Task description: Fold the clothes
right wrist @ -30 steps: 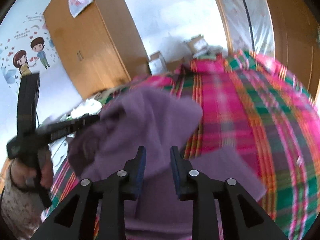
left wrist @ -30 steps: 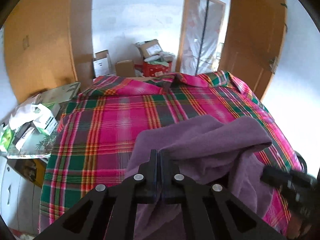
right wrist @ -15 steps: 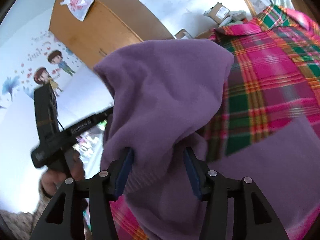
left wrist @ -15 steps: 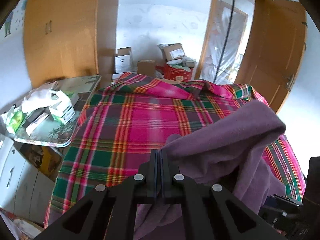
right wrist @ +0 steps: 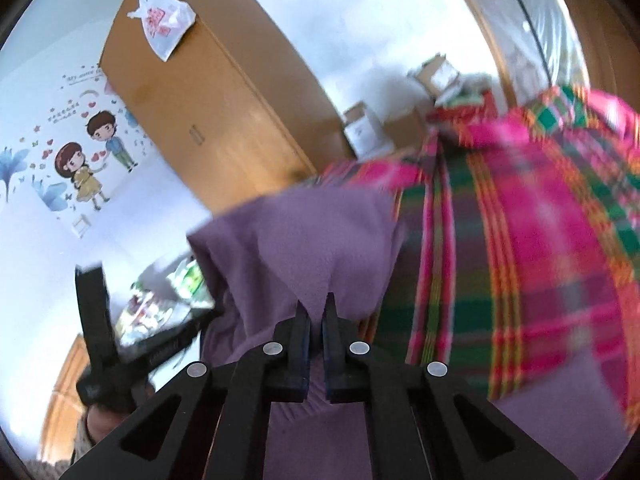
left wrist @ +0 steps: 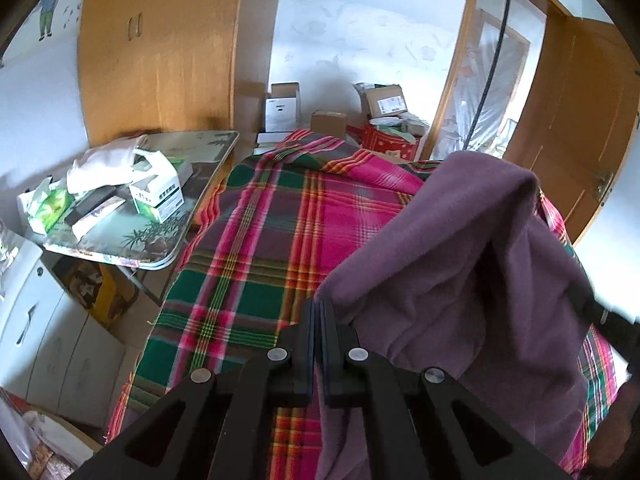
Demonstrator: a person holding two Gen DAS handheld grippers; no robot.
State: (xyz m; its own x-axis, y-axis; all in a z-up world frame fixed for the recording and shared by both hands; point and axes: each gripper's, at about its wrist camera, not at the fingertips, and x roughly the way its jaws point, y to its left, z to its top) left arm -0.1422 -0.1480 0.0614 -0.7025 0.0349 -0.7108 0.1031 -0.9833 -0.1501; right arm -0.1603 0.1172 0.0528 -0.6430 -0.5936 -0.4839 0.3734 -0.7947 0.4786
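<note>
A purple garment (left wrist: 452, 264) hangs lifted above a bed with a pink, green and red plaid cover (left wrist: 280, 240). My left gripper (left wrist: 319, 308) is shut on an edge of it, and the cloth drapes off to the right and down. In the right wrist view the same purple garment (right wrist: 304, 248) bulges up in front of my right gripper (right wrist: 316, 308), which is shut on a fold of it. The left gripper's black handle (right wrist: 96, 320), held by a hand, shows at the lower left there.
A folding table (left wrist: 200, 160) with tissue packs and boxes stands left of the bed. White drawers (left wrist: 52, 344) sit below it. Cardboard boxes (left wrist: 384, 100), a wooden wardrobe (left wrist: 160, 52) and a wooden door (left wrist: 572, 112) line the far wall.
Both grippers have risen with the garment, lifting it off the bed. The right gripper went from open around the cloth to shut on it. The left one stayed shut.
</note>
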